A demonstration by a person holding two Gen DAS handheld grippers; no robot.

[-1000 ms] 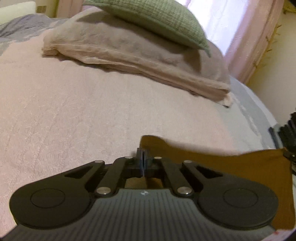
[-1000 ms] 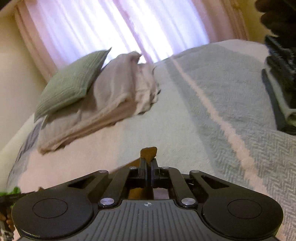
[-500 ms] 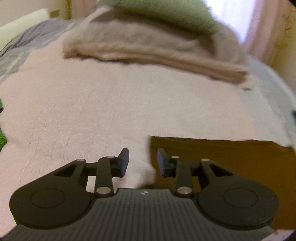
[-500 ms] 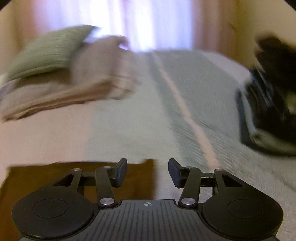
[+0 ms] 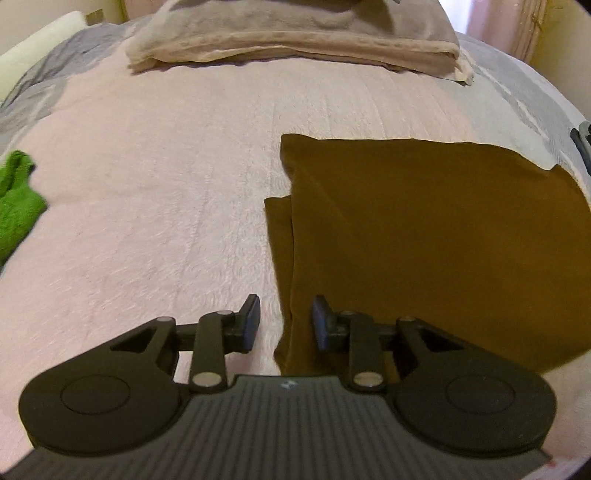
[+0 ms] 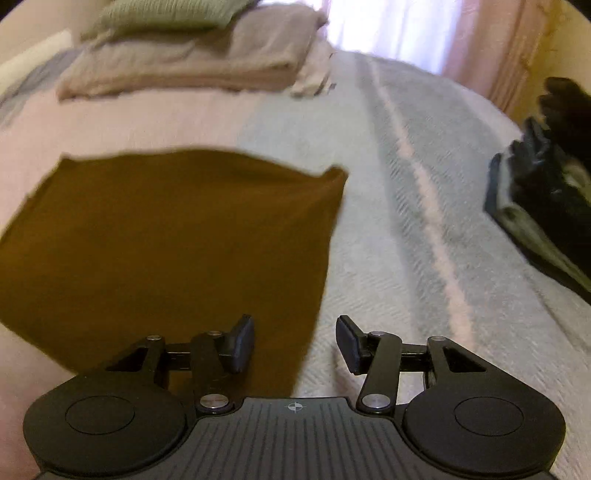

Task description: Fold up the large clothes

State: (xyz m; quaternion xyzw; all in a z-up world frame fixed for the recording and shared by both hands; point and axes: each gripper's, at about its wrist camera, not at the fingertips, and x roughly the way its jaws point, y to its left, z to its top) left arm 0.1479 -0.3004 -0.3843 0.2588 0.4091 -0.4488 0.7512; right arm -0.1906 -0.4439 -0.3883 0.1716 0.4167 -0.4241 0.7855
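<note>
Brown garment [image 5: 424, 229]: folded, flat on pink-and-grey bedspread [image 5: 155, 192], short of folded beige blanket [image 5: 295, 40].

Left gripper [image 5: 284, 323]: fingers apart, closing slightly, astride garment's left edge; nothing pinched.

Right gripper [image 6: 295, 343]: fingers apart, astride right edge; empty.

Risk: layered left edge could splay on regrasp if only the top ply is caught.

Left view only: green cloth [image 5: 16, 203].

Right view only: dark pile [image 6: 546, 206], blurred, possibly stacked clothing; green cushion [image 6: 166, 14].

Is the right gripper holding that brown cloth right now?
No, the right gripper has its jaws apart and empty above the brown cloth, which lies flat on the bed.
</note>
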